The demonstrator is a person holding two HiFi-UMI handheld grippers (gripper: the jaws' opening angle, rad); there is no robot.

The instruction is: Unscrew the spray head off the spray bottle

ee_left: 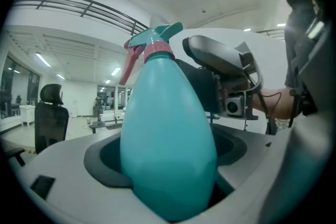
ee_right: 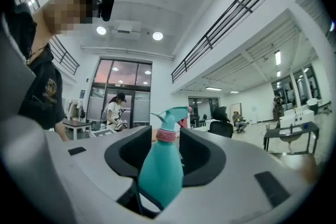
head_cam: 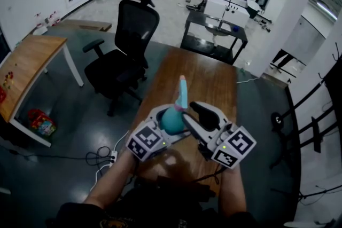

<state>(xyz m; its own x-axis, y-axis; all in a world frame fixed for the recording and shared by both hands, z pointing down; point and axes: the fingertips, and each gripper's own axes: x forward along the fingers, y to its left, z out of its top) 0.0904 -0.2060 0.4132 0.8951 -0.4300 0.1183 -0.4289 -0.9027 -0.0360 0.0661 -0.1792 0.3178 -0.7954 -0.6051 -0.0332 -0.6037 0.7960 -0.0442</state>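
Spray bottle (ee_left: 168,149) is clamped in my left tongs (ee_left: 167,176). The left gripper view has the teal body filling the gap, with both pads tight on its wide lower part. The spray head (ee_left: 156,39) sticks out ahead of the tips.

That view also catches the right tongs (ee_left: 215,68) just beyond the bottle, beside the neck.

The right gripper view adds the detail at the neck. The right tongs' jaws stand wide apart with the bottle between them. The pink collar (ee_right: 167,135) sits level with the pads, with a clear gap on each side, so there's no grip there. Lower down I can't tell whether the pads brush the body.

Only the head view shows both tongs together. They converge on the bottle from either side, the left tongs round the body and the right tongs higher, by the neck. The spray head pokes out past both sets of tips. The bottle is held over the near end of the wooden table (head_cam: 214,80).

My forearms (head_cam: 115,179) come in from the bottom edge, hands tucked behind the marker cubes (head_cam: 145,141). The tongs point roughly level, away from me.

An office chair (head_cam: 131,40) stands beyond the left tongs, off to their left.
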